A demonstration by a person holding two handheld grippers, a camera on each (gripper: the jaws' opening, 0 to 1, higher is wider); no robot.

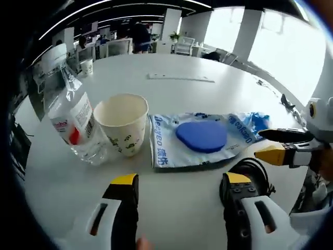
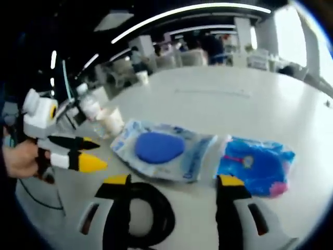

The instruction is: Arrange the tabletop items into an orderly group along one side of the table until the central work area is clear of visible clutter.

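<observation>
On the white table point(image 1: 208, 99), a crumpled clear plastic bottle point(image 1: 73, 117) with a red-and-white label stands beside a printed paper cup point(image 1: 122, 122). To their right lies a clear packet holding a blue oval pad point(image 1: 200, 136), then a blue packet point(image 1: 257, 121). A black cable coil point(image 1: 252, 172) lies by my left gripper point(image 1: 181, 179), which is open and holds nothing. My right gripper point(image 1: 258, 143) comes in from the right. In the right gripper view, my right gripper point(image 2: 173, 180) is open over the cable coil point(image 2: 151, 208), facing the pad packet point(image 2: 158, 147) and blue packet point(image 2: 257, 164). My left gripper point(image 2: 103, 155) is on the left, open.
A long white strip point(image 1: 179, 78) lies across the far middle of the table. A second cup point(image 1: 86, 66) stands at the far left edge. Office chairs, desks and a person are beyond the table. A hand point(image 2: 21, 156) holds the left gripper.
</observation>
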